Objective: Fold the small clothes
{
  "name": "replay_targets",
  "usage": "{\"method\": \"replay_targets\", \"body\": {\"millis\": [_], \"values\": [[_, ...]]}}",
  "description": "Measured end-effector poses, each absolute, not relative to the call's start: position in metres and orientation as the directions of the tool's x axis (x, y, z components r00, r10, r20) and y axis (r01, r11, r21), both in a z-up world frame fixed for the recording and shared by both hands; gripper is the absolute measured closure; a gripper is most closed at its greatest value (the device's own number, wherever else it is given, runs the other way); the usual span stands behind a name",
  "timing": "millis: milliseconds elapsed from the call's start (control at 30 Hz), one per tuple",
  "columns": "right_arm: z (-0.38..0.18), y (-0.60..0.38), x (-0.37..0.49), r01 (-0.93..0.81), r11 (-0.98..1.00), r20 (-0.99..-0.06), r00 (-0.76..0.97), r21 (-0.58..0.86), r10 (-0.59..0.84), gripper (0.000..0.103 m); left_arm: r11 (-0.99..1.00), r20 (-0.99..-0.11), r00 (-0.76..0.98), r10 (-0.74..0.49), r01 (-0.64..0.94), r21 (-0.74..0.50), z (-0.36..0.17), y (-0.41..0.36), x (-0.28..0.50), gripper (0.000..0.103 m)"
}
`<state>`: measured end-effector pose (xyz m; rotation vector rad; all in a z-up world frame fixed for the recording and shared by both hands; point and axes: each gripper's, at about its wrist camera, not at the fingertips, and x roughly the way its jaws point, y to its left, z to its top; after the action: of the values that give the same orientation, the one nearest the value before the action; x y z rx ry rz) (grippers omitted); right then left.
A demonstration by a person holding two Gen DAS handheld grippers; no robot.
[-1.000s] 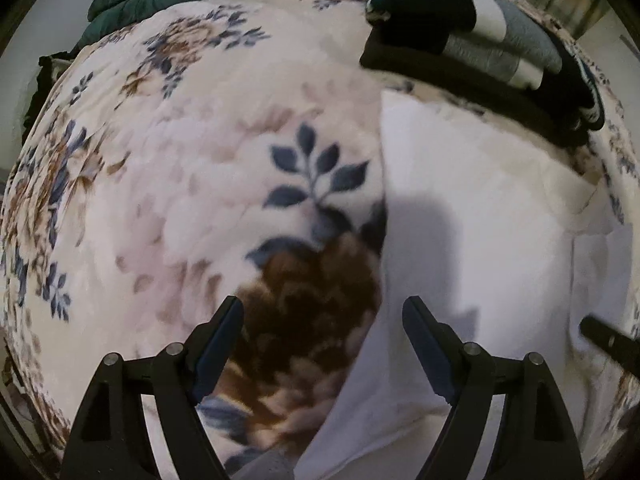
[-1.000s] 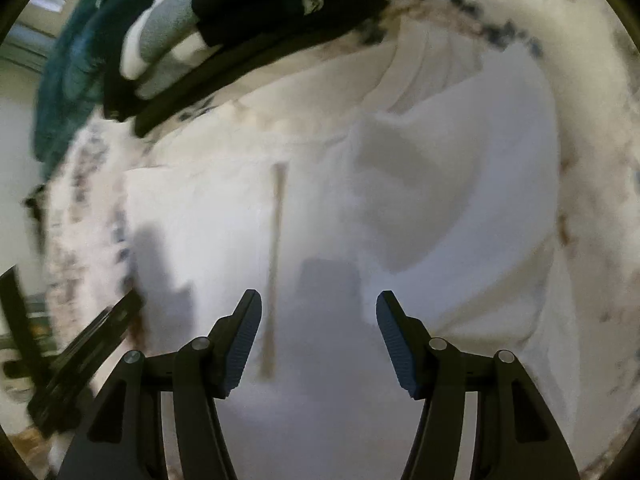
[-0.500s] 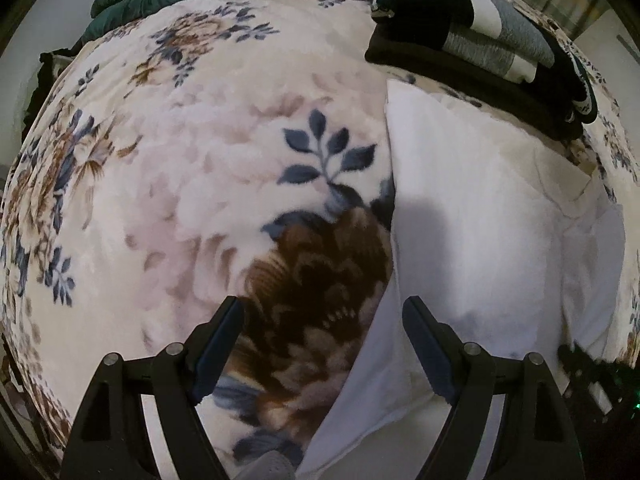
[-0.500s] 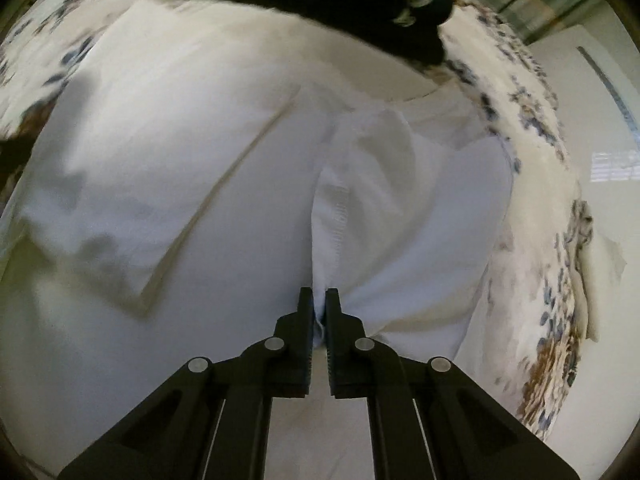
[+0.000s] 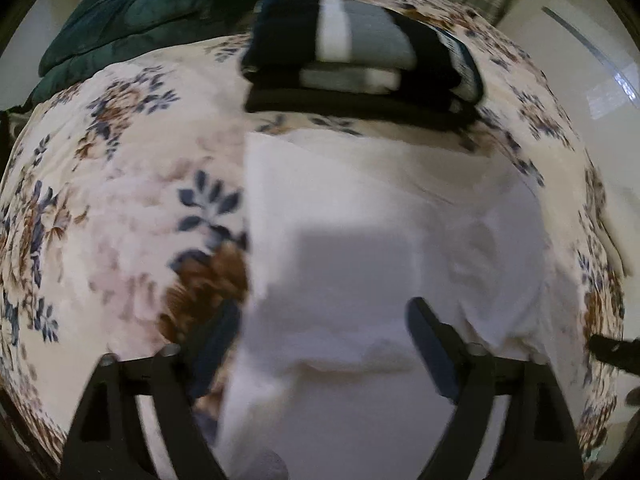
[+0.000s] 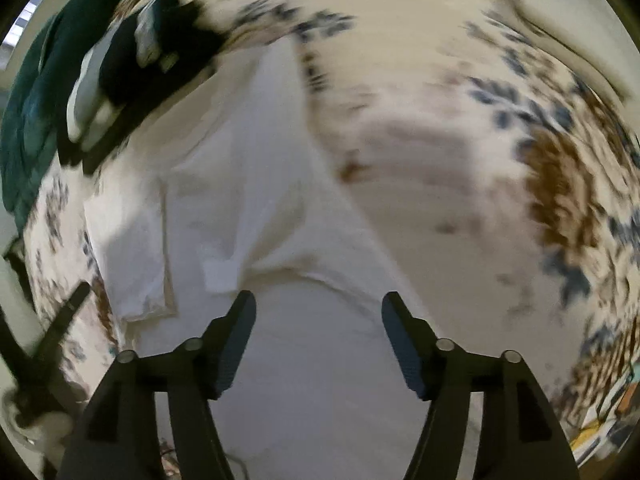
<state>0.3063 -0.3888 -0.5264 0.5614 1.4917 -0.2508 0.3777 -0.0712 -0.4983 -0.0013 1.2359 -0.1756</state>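
Note:
A white garment [image 5: 360, 220] lies partly folded on a floral blanket [image 5: 120, 200]. It also shows in the right wrist view [image 6: 248, 208], with a folded flap at its left side. My left gripper [image 5: 320, 320] is open and empty, hovering over the garment's near edge. My right gripper [image 6: 316, 312] is open and empty above the garment's near part. The tip of the right gripper shows at the right edge of the left wrist view [image 5: 612, 346]. Both views are blurred by motion.
A stack of folded dark and grey clothes [image 5: 360, 60] sits on the blanket beyond the garment; it also shows in the right wrist view [image 6: 132, 60]. A dark green quilt [image 5: 140, 16] lies at the back left. The bed's right edge [image 5: 592, 184] drops to a pale floor.
My right gripper, shut on a fold of the white garment half a second ago, has let go and is open. My left gripper has moved right, over the garment.

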Motion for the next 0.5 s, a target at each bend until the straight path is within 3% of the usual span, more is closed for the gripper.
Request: {"method": "replay_targets", "body": {"millis": [33, 267, 500], "values": [[-0.52, -0.404, 0.296, 0.49, 0.849, -0.98, 0.078, 0.198, 0.183, 0.03, 0.986, -0.94, 0.315, -0.128, 0.142, -0.086, -0.498, -0.081, 0.371, 0.0], [-0.515, -0.471, 0.252, 0.396, 0.896, -0.974, -0.024, 0.199, 0.227, 0.03, 0.982, -0.96, 0.225, -0.167, 0.129, -0.141, -0.493, -0.152, 0.295, 0.0], [-0.492, -0.554, 0.218, 0.264, 0.946, -0.974, -0.073, 0.189, 0.215, 0.03, 0.964, -0.964, -0.056, -0.259, 0.046, -0.261, -0.524, -0.273, 0.161, 0.001]]}}
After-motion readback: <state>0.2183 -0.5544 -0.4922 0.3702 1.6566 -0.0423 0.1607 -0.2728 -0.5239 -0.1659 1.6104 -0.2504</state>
